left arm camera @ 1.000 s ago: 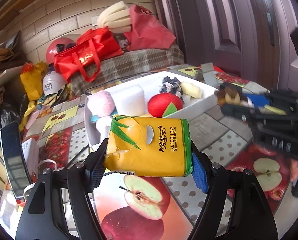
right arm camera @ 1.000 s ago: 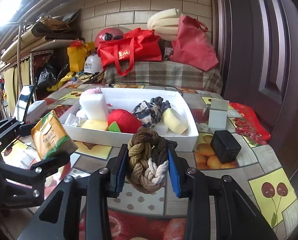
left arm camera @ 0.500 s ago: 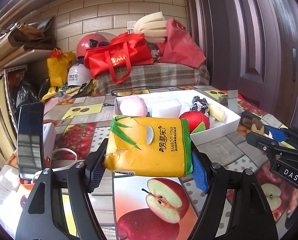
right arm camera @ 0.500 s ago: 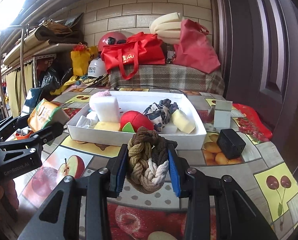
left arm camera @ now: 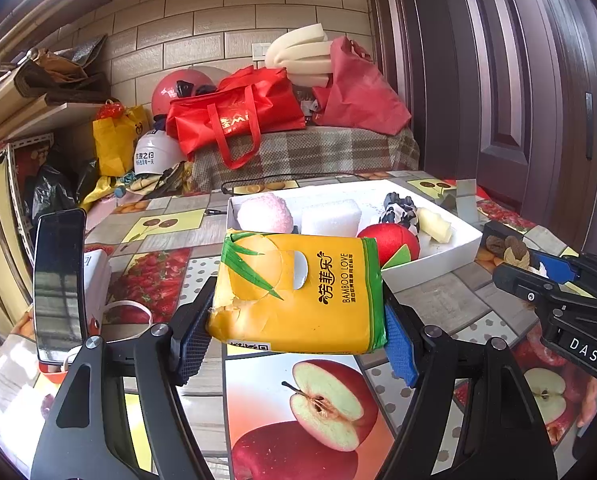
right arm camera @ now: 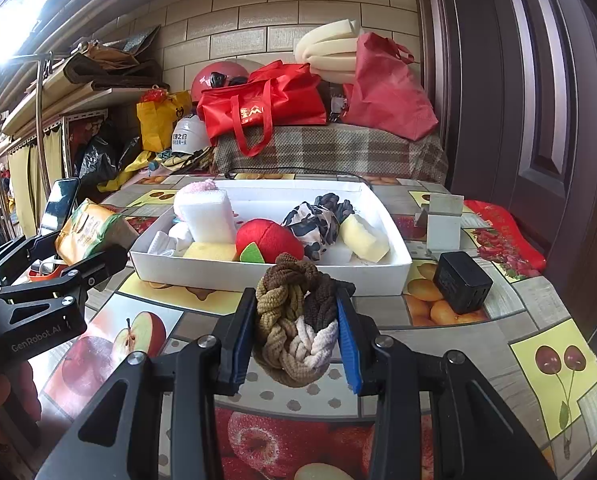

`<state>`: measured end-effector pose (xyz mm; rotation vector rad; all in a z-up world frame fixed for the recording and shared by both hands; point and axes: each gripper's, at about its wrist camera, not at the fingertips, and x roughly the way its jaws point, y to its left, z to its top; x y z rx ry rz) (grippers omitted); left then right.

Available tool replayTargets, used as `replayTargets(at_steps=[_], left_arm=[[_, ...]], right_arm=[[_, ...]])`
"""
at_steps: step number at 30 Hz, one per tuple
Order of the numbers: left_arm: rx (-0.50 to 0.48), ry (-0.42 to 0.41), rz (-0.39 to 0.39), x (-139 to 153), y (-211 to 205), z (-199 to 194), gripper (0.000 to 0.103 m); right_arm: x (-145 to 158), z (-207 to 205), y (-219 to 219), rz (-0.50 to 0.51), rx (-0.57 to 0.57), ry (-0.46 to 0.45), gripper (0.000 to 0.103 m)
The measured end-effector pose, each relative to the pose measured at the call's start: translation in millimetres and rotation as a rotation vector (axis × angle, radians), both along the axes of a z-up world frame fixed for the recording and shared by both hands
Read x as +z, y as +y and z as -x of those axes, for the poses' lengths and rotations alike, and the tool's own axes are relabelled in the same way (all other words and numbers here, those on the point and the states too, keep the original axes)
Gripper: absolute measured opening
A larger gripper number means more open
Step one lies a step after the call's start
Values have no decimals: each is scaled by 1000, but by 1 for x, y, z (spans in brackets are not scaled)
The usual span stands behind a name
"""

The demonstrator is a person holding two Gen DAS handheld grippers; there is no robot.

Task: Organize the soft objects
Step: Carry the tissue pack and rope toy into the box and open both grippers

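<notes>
My left gripper (left arm camera: 296,334) is shut on a yellow tissue pack (left arm camera: 298,292) and holds it above the table, left of the white tray (left arm camera: 430,268). The pack also shows in the right wrist view (right arm camera: 94,230). My right gripper (right arm camera: 296,338) is shut on a braided brown and cream rope toy (right arm camera: 296,320), held in front of the white tray (right arm camera: 266,274). The tray holds a red plush fruit (right arm camera: 270,240), a white foam block (right arm camera: 208,216), yellow sponges (right arm camera: 364,238), a patterned cloth (right arm camera: 316,216) and a pink plush (left arm camera: 264,214).
A black cube (right arm camera: 462,280) and a small white stand (right arm camera: 442,222) sit right of the tray. A phone (left arm camera: 58,284) stands upright at the table's left. Red bags (right arm camera: 264,110) and helmets lie on a covered bench behind. A door is on the right.
My left gripper has swung left and back from the tray with the tissue pack. My right gripper holds the rope toy in nearly the same spot.
</notes>
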<state>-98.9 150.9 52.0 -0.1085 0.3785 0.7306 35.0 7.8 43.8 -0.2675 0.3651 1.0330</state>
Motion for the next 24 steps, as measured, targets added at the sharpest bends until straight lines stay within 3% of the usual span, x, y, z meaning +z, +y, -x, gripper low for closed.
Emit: replayTargets(at_steps=[24], left_arm=[[9, 67, 30, -2, 45, -58, 74]], right_arm=[[4, -35, 51, -24, -45, 47, 38]])
